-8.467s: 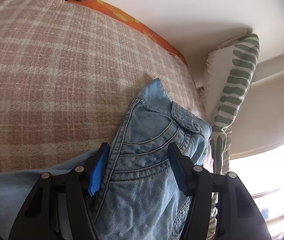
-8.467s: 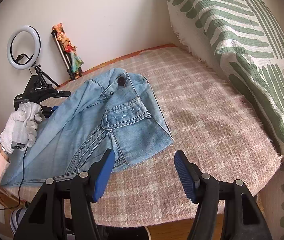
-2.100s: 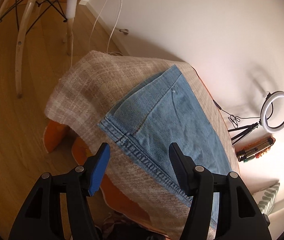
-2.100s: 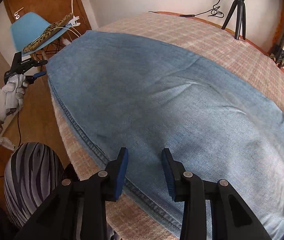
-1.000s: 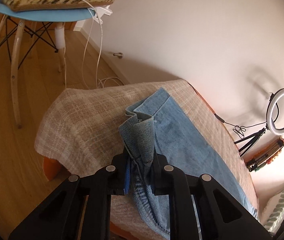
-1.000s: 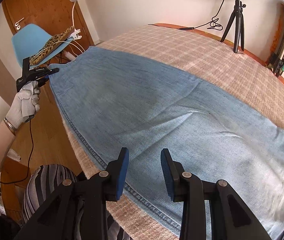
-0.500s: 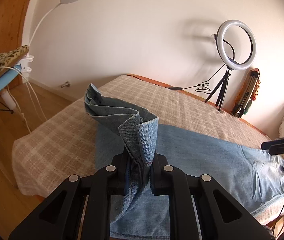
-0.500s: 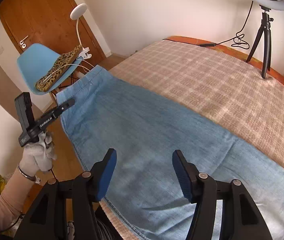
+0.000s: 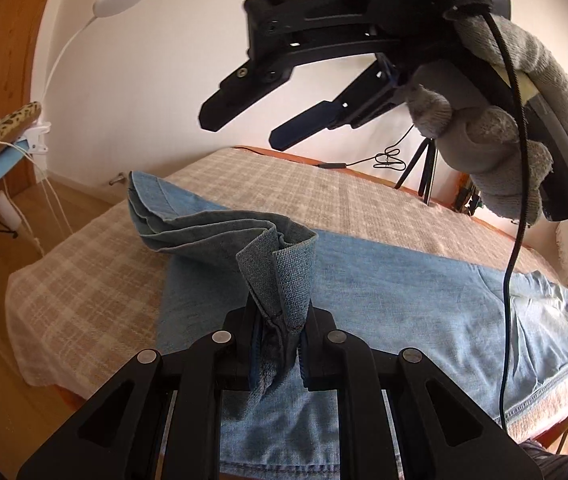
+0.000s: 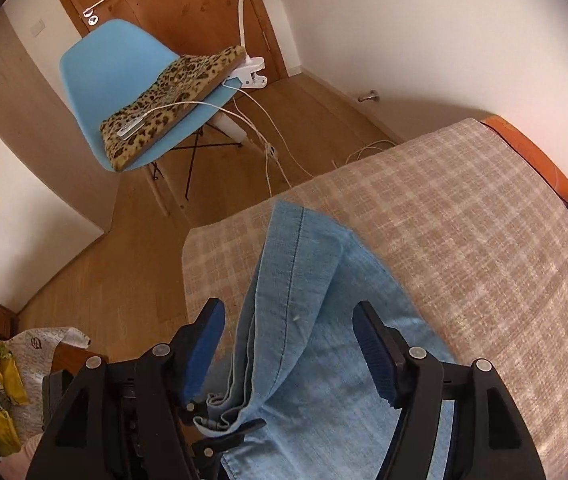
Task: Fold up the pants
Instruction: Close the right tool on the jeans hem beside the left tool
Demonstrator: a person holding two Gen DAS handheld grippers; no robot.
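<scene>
L gripper (image 9: pixel 276 354) clamped on the hem (image 9: pixel 279 276) of the jeans (image 9: pixel 424 300), now lifted off the bed (image 9: pixel 83 280) and carried further twd the waist end than 0.5 s ago. R gripper (image 10: pixel 290 350), jaws wide, has swung over the other hem corner (image 10: pixel 296 248), nothing gripped yet. Rest of jeans lie flat on bed. Prob next: R pinches, both fold legs over

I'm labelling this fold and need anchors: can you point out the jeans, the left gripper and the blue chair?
jeans (image 9: pixel 424 280): left wrist view, on the flat leg lying on the bed.
left gripper (image 9: pixel 279 344): left wrist view, between the fingertips clamping the lifted hem.
blue chair (image 10: pixel 99 64): right wrist view, on the bare backrest.
</scene>
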